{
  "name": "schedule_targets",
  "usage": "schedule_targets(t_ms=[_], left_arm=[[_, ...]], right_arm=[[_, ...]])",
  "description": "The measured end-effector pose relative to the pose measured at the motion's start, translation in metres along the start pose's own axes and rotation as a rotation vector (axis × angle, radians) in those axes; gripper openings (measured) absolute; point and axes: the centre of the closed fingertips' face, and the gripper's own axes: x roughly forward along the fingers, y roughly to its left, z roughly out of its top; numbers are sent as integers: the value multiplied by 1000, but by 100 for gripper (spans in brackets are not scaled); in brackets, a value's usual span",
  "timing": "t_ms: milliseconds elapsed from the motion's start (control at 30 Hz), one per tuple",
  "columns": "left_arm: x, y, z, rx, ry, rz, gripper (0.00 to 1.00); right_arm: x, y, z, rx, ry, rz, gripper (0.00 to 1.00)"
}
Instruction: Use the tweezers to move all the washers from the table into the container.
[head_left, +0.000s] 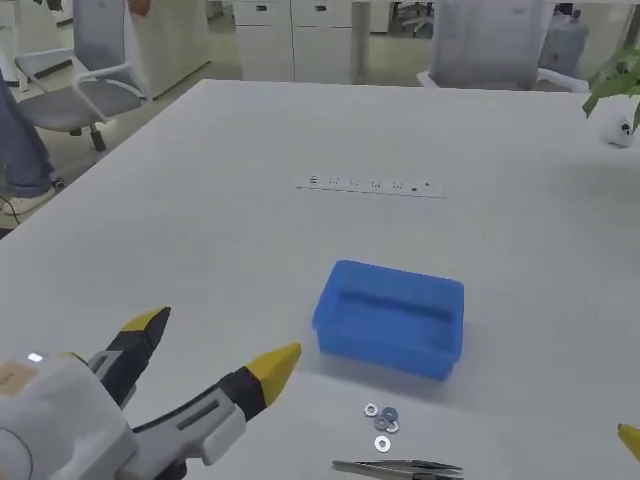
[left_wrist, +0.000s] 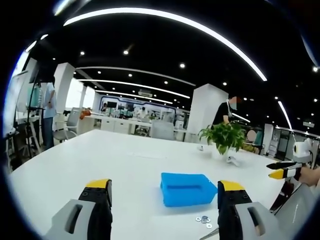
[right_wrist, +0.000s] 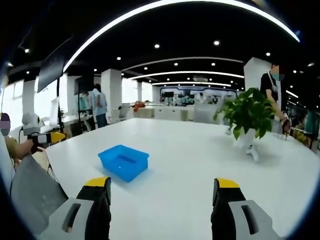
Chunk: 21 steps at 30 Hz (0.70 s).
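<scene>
Workbench seen from the head view, with both gripper views. My left gripper (head_left: 215, 342) sits at the near left over the white table (head_left: 200, 230), its two yellow-tipped black jaws spread wide and grasping nothing. In its own view the same jaws stand far apart, with bare table between them. Of my right gripper (right_wrist: 162, 184) I see one yellow tip at the near right edge of the head view. Its own view shows the jaws released and wide, holding nothing.

The blue rectangular plastic container (head_left: 390, 318) rests on the table right of the left gripper and a little farther off. The small cluster of silver metal washers (head_left: 381, 420) lies on the table just in front of the container's near wall, apart from it. The slim metal tweezers (head_left: 400, 467) lie flat just nearer than the washers, untouched by either gripper.

Farther back is a flush white socket strip (head_left: 370, 185); I find its markings too small to read. A green potted plant (head_left: 615, 85) stands at the far right
</scene>
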Motion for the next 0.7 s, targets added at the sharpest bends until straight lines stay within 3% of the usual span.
schedule_targets(t_ms=[67, 100, 167, 233, 267, 367, 400, 433, 533, 567, 600, 700], left_arm=[[0, -3, -9, 7, 54, -21, 86], [0, -6, -17, -1, 106, -36, 83], [2, -17, -26, -7, 168, -107, 79], [2, -30, -40, -10, 264, -179, 72], [3, -38, -44, 20, 301, -242, 69], [3, -57, -54, 82, 386, -343, 59], [3, -62, -59, 135, 440, -390, 54], [5, -65, -64, 189, 483, -424, 51], [6, -81, -71, 237, 544, -540, 41], [6, -86, -75, 279, 564, -583, 35], [7, -87, -76, 291, 572, -595, 30], [7, -93, -93, 336, 652, -662, 23]], right_arm=[[0, 2, 1, -7, 13, 9, 75], [0, 3, 1, -20, 25, 22, 72], [1, 8, -2, -34, 70, 57, 67], [1, 16, 0, -47, 93, 106, 54], [2, 18, 2, -38, 95, 110, 50], [7, 40, 8, -85, 112, 213, 40], [9, 43, 8, -100, 117, 223, 34], [11, 53, 6, -114, 128, 267, 31], [18, 72, 3, -146, 148, 332, 23], [20, 77, 1, -153, 159, 353, 20], [22, 87, -2, -178, 173, 393, 18], [27, 105, -13, -215, 231, 457, 11]])
